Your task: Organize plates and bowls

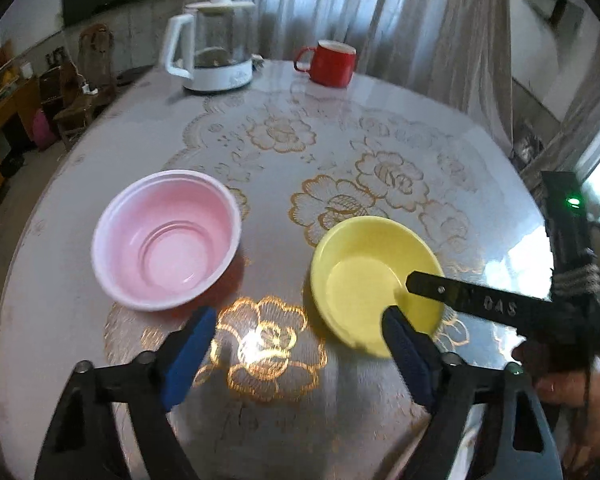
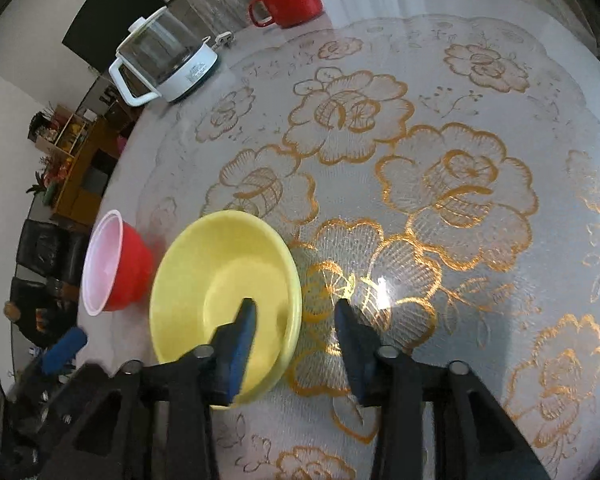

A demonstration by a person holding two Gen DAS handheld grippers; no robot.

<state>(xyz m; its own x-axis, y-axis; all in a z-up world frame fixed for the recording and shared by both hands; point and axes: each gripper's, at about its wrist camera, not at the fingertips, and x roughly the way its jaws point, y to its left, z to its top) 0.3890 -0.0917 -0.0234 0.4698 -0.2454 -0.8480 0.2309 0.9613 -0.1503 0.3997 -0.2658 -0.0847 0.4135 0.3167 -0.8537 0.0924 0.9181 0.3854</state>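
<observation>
- Your left gripper (image 1: 300, 332) has its jaws spread wide over bare tablecloth, nothing between them.
- Your right gripper (image 2: 296, 320) stands part open and straddles the near rim of the yellow bowl (image 2: 220, 280), one finger inside, one outside; whether the pads press, you cannot tell.
- That bowl sits on the table (image 2: 460, 160), just beside the red bowl (image 2: 112, 264) with its pink inside.
- Far off stand the kettle (image 1: 216, 48) and red mug (image 1: 332, 62).
</observation>
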